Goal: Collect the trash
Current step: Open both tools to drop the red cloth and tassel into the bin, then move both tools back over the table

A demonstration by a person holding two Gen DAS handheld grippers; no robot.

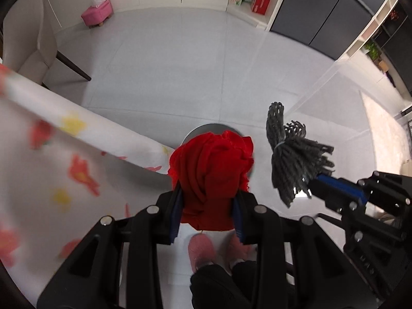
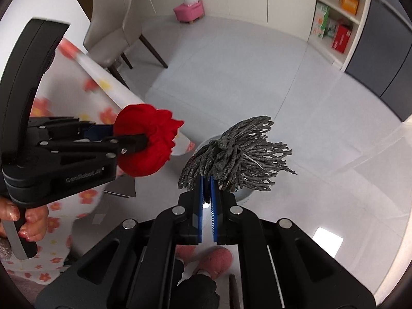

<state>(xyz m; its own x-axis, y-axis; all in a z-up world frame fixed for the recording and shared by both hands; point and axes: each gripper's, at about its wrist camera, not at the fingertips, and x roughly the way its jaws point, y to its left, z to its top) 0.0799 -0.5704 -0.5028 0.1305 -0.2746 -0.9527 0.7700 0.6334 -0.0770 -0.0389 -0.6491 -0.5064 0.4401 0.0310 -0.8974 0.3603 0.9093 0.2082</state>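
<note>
My left gripper [image 1: 207, 200] is shut on a crumpled red cloth [image 1: 212, 170] and holds it in the air above a round grey bin [image 1: 206, 128] on the floor. The red cloth [image 2: 146, 141] and the left gripper [image 2: 134, 143] also show in the right wrist view. My right gripper [image 2: 206, 180] is shut on a bundle of grey yarn strands [image 2: 237, 154], held over the bin [image 2: 244, 193], most of which is hidden. In the left wrist view the yarn [image 1: 293, 152] hangs from the right gripper [image 1: 312, 181] to the right of the red cloth.
A table with a flowered white cloth [image 1: 51, 167] lies to the left. A beige chair [image 2: 116, 25] stands behind it. A pink stool [image 1: 97, 13] sits by the far wall. Shelves with boxes [image 2: 334, 25] and dark cabinets [image 1: 322, 7] stand at right. Pink slippers [image 2: 213, 260] are below.
</note>
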